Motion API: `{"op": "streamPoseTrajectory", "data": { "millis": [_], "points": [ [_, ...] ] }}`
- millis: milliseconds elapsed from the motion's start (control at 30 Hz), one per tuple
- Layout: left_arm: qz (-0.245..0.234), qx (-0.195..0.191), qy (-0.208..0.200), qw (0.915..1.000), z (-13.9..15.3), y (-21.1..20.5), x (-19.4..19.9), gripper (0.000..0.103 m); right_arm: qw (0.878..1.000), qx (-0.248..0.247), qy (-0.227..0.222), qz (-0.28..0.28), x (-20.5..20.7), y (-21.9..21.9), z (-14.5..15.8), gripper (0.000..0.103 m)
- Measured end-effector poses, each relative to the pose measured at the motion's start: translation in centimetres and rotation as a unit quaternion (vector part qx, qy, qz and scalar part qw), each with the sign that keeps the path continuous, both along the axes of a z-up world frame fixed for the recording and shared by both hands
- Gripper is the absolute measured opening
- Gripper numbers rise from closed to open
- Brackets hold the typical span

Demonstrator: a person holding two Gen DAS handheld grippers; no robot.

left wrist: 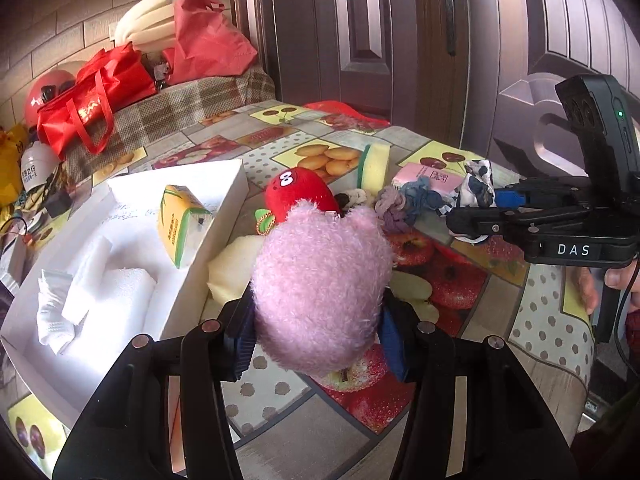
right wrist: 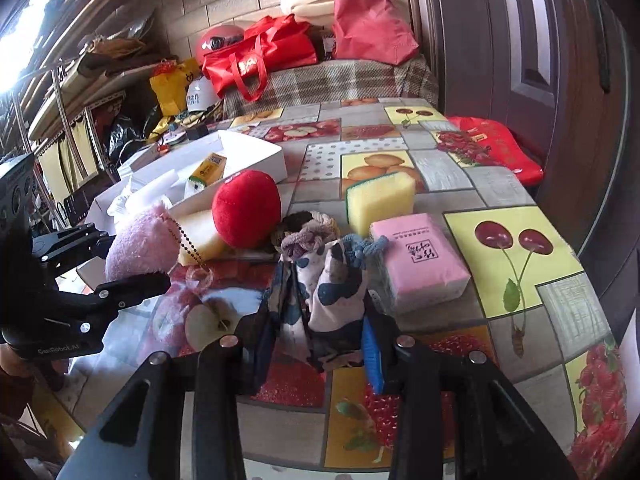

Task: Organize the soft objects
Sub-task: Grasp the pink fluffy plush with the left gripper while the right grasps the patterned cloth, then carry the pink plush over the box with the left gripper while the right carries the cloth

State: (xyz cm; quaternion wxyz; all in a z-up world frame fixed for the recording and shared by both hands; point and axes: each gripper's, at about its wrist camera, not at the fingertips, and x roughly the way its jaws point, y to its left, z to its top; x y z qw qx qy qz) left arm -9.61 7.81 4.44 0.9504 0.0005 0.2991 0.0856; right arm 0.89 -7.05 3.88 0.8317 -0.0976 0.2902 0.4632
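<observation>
The left gripper (left wrist: 320, 344) pinched a pink plush toy (left wrist: 320, 288) between its blue pads, the fluff bulging out above the jaws; the toy sat low over the counter (left wrist: 552, 320), just beside the near wall of a white box (left wrist: 224, 200); a small bead chain hung from it (seen only from the right wrist). The right gripper (right wrist: 320, 340) was pressed together on a white cloth with dark blue patches (right wrist: 332, 292), the fabric bunched up between its fingers and resting on the counter. Beyond the cloth lay a heap of hair ties (right wrist: 312, 232), touching one another; a pink tissue pack (right wrist: 420, 264) lay just to the right of them, and a yellow sponge with a green back (right wrist: 380, 200) stood behind it. A red plush toy (right wrist: 246, 208) sat near the box, with a pale sponge (right wrist: 200, 236) beside it. Inside the box lay a yellow tissue pack (left wrist: 180, 224), leaning on the wall, and some white folded cloths (left wrist: 100, 292).
</observation>
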Motion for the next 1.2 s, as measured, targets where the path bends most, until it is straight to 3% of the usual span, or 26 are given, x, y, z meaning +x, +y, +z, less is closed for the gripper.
{"op": "streamPoseTrajectory", "data": {
  "millis": [133, 300, 433, 600, 933, 1200],
  "points": [
    [0.021, -0.006, -0.079, 0.9966, 1.5, 0.8, -2.8, 0.052, 0.994, 0.092, -0.053, -0.017, -1.2, -1.8, 2.6, 0.037],
    [0.059, 0.008, -0.119, 0.9911, 2.4, 2.2, -4.6, 0.052, 0.985, 0.149, -0.083, -0.041, -1.7, -1.8, 3.9, 0.037],
    [0.08, 0.012, -0.135, 0.9876, 2.6, 3.4, -6.1, 0.052, 0.978, 0.155, -0.12, -0.068, -2.2, -0.9, 3.8, 0.038],
    [0.105, -0.008, -0.137, 0.985, 2.2, 5.1, -7.0, 0.052, 0.972, 0.158, -0.147, -0.087, -2.4, -0.1, 3.9, 0.038],
    [0.121, -0.013, -0.141, 0.9824, 2.0, 5.7, -7.3, 0.052, 0.976, 0.141, -0.153, -0.059, -3.7, 1.9, 3.6, 0.038],
    [0.158, 0.011, -0.146, 0.9767, 1.9, 7.4, -8.9, 0.052, 0.982, 0.124, -0.139, -0.009, -5.6, 5.7, 3.3, 0.038]
  ]
}}
